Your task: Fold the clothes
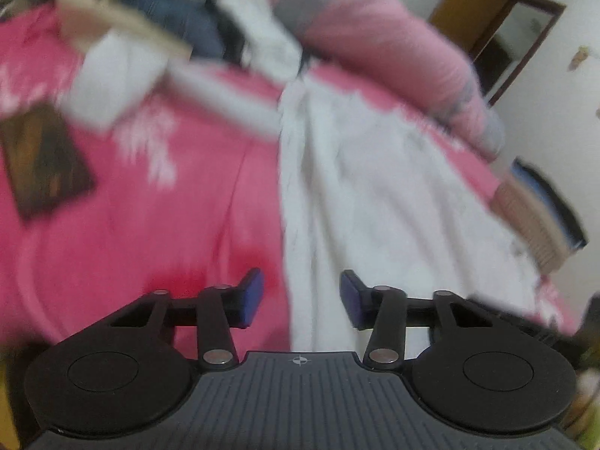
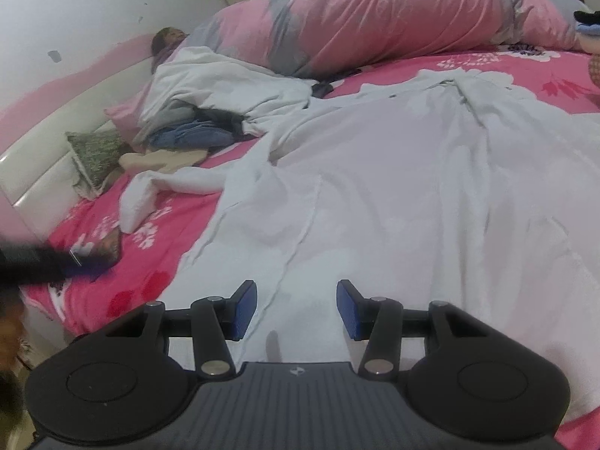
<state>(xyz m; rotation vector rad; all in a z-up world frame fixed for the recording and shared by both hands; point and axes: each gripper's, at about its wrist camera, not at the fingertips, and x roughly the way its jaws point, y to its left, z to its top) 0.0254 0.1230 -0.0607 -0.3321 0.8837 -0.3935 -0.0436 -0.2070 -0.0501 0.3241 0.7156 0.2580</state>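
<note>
The pink flowered bed (image 2: 525, 71) carries the white garment (image 2: 412, 195), spread flat in its middle for folding. Over the garment's near edge, the right tongs (image 2: 297, 309) and left tongs (image 1: 302, 298) gape, grasping nothing.

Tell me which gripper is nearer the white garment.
Right. The right gripper hangs directly over the white garment; the left gripper hovers at its edge, partly above the pink sheet.

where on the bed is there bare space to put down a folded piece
Bare pink sheet lies left of the white garment, bordered by the phone and the bed's near edge. Crowded: the clothes pile by the headboard and the rolled quilt along the far side.
</note>
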